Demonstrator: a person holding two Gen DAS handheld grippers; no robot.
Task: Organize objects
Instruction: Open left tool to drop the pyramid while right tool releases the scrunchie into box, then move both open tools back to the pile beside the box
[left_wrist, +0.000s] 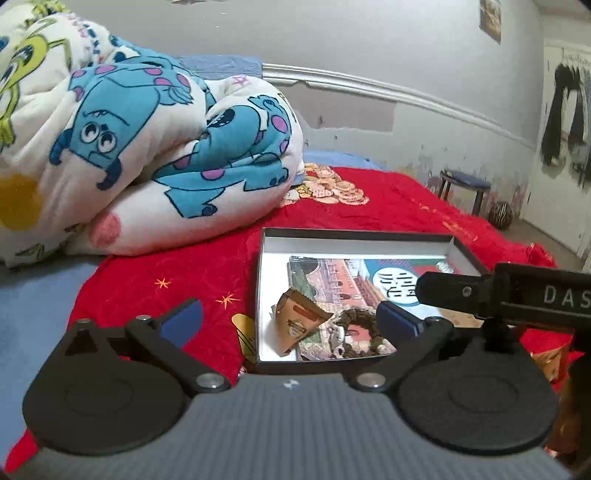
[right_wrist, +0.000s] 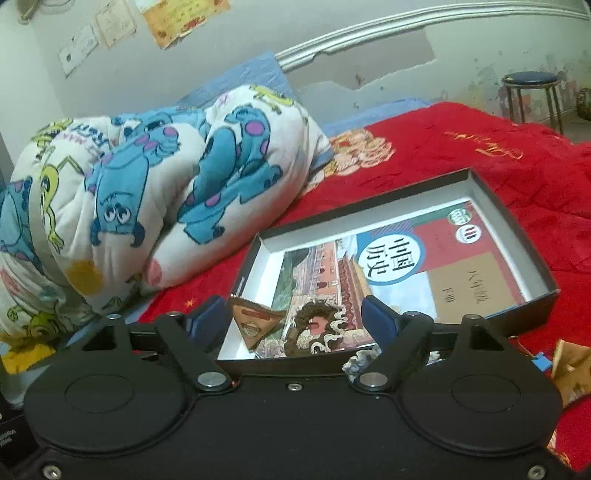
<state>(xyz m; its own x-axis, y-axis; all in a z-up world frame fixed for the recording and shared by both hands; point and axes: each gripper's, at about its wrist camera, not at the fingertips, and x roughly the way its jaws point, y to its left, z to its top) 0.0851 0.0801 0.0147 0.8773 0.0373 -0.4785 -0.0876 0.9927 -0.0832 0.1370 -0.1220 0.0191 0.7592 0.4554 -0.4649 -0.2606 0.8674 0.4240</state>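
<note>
Red bedspread (right_wrist: 480, 155) on a bed, rolled cartoon quilt (left_wrist: 140, 147) beside an open box (right_wrist: 517, 236), book (right_wrist: 424, 266) laid inside, left claw (left_wrist: 291, 325) and right claw (right_wrist: 295, 317) both spread, nothing pinched.

Book (right_wrist: 402, 273) lies in box (right_wrist: 524, 236) on bedspread (right_wrist: 480, 155); quilt (right_wrist: 166, 184) left of box

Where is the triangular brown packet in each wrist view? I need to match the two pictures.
Left wrist view: the triangular brown packet lies in the box's near left corner, low centre, between the open fingers.
Right wrist view: the packet sits low and left of centre, in the same corner, just right of the left fingertip.
Shared landmark: the dark scrunchie on the history textbook, right of the packet.
</note>
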